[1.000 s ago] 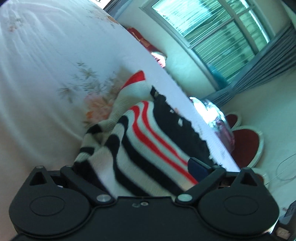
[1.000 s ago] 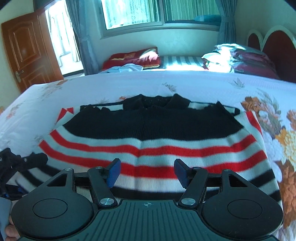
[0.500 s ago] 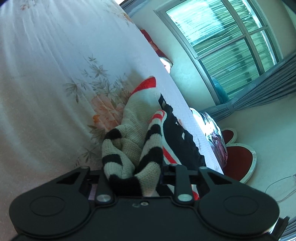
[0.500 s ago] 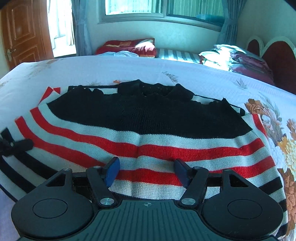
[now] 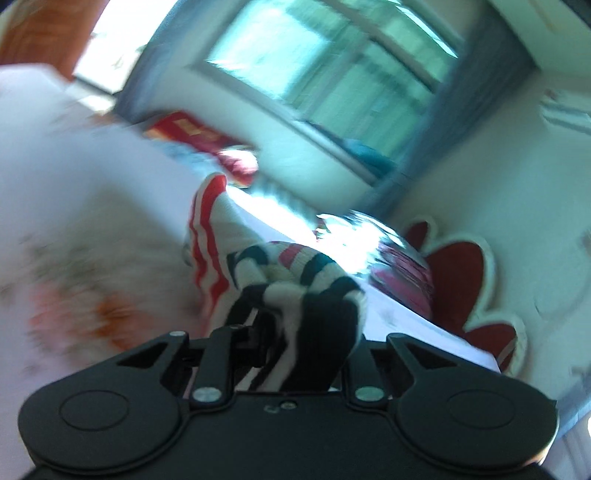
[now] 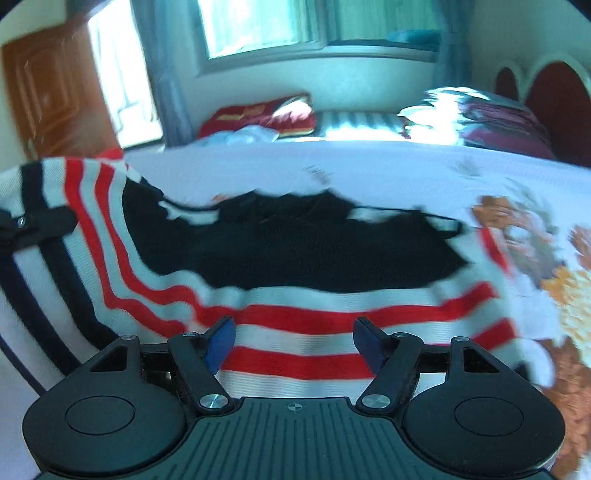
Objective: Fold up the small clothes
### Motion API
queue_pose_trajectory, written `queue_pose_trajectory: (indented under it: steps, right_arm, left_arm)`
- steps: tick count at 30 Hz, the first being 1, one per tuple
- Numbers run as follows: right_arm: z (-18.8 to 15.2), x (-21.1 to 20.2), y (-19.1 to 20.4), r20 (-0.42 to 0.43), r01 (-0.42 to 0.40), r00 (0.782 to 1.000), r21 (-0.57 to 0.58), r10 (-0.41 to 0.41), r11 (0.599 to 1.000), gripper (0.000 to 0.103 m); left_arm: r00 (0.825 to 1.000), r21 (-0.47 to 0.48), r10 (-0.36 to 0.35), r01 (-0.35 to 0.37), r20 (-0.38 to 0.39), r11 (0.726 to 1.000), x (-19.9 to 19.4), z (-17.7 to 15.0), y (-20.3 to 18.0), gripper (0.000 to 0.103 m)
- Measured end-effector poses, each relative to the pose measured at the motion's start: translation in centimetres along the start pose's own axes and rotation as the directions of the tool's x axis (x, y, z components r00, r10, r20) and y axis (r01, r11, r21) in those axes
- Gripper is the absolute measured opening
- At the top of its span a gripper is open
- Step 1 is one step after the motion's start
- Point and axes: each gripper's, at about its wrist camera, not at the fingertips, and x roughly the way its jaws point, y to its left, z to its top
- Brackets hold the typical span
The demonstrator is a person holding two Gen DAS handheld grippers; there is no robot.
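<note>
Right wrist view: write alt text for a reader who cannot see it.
A striped knit sweater in black, white and red lies on a floral bedspread, its left side lifted by the left gripper. The right gripper hovers over the hem, jaws opening, gripping nothing.

I am in a sunlit bedroom. A wide window [image 6: 266, 26] with a pale frame fills the far wall, grey-blue curtains [image 6: 162, 74] hanging at its sides. To the left stands a brown panelled wooden door [image 6: 55, 92], bright daylight just beside it. The bed [image 6: 388, 166] before me is spread with a white sheet printed with orange and brown flowers. At its right end rises a dark red headboard [image 6: 554, 92] with a scalloped white edge, dark red pillows [image 6: 498, 125] heaped against it. Beyond the bed lies a red cushion [image 6: 258, 114] under the window. The walls are pale and plain.
</note>
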Motion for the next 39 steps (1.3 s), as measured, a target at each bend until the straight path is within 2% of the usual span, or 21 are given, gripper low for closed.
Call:
queue_pose_trajectory:
  steps: [3,7,10,12,13,15,16,17,21,24,28,31,35,36,37,39]
  right_arm:
    - [0.0,-2.3,-4.3,0.016,0.016,1.000,0.078,-0.018,0.997,0.070]
    - [-0.6,-4.7,-9.6,0.026,0.068,0.997,0.149,-0.072,0.987,0.070]
    - [-1.3,-6.2,-13.1,0.021,0.109,0.993,0.195,-0.115,0.975,0.070]
    - [-1.7,-7.2,-15.0,0.024,0.110,0.993,0.223,-0.118,0.969,0.070]
    - [-1.7,-7.7,-15.7,0.030,0.102,0.993,0.236,-0.113,0.966,0.070]
    - [-1.4,-8.4,-16.4,0.046,0.076,0.995,0.253,-0.090,0.964,0.070]
    - [-1.2,-8.6,-16.5,0.054,0.057,0.996,0.255,-0.073,0.965,0.070]
    - [-1.0,-8.7,-16.5,0.059,0.040,0.997,0.253,-0.057,0.967,0.070]
    - [0.1,-8.5,-15.5,0.067,-0.066,0.996,0.248,0.051,0.967,0.070]
    - [0.7,-7.4,-14.5,0.038,-0.159,0.987,0.253,0.155,0.954,0.070]
    - [0.8,-5.3,-13.3,-0.017,-0.217,0.973,0.261,0.230,0.941,0.070]
    - [0.4,-3.1,-13.0,-0.067,-0.219,0.966,0.292,0.249,0.931,0.070]
    - [-0.1,-1.6,-13.3,-0.083,-0.204,0.967,0.322,0.242,0.924,0.069]
    - [-0.1,-1.6,-13.1,-0.078,-0.199,0.969,0.318,0.235,0.927,0.045]
    - [0.0,-1.5,-12.9,-0.082,-0.207,0.966,0.317,0.244,0.926,0.035]
    - [0.2,-1.5,-12.3,-0.075,-0.198,0.970,0.306,0.231,0.931,0.033]
  left_arm:
    - [0.997,0.096,-0.067,0.069,-0.028,0.993,1.8,-1.2,-4.8,0.018]
    - [0.983,0.213,-0.121,0.149,-0.137,0.966,5.2,-5.5,-10.1,0.018]
    - [0.965,0.325,-0.079,0.160,-0.249,0.932,7.7,-10.1,-12.6,0.019]
    - [0.956,0.415,-0.028,0.154,-0.294,0.897,8.6,-12.6,-13.5,0.023]
    - [0.958,0.454,-0.011,0.147,-0.288,0.879,8.5,-13.2,-13.6,0.031]
    - [0.958,0.475,-0.025,0.164,-0.286,0.864,7.8,-13.6,-13.8,0.048]
    - [0.956,0.473,-0.037,0.178,-0.292,0.863,7.4,-13.6,-14.1,0.065]
    - [0.954,0.475,-0.047,0.190,-0.297,0.859,7.1,-13.7,-14.4,0.074]
    - [0.944,0.496,-0.068,0.230,-0.323,0.837,5.5,-14.0,-15.0,0.078]
    - [0.942,0.476,-0.082,0.238,-0.325,0.847,4.3,-13.4,-14.0,0.078]
    - [0.968,0.445,-0.048,0.157,-0.247,0.882,1.8,-11.4,-11.5,0.080]
    - [0.982,0.427,0.012,0.072,-0.191,0.901,0.8,-9.7,-9.4,0.080]
    - [0.982,0.350,0.089,-0.026,-0.167,0.936,1.1,-7.8,-6.5,0.080]
    - [0.982,0.325,0.098,-0.041,-0.163,0.945,1.3,-7.4,-5.9,0.080]
    - [0.981,0.306,0.110,-0.056,-0.161,0.950,1.7,-7.0,-5.6,0.080]
    - [0.980,0.278,0.108,-0.058,-0.166,0.959,2.3,-6.6,-5.1,0.080]
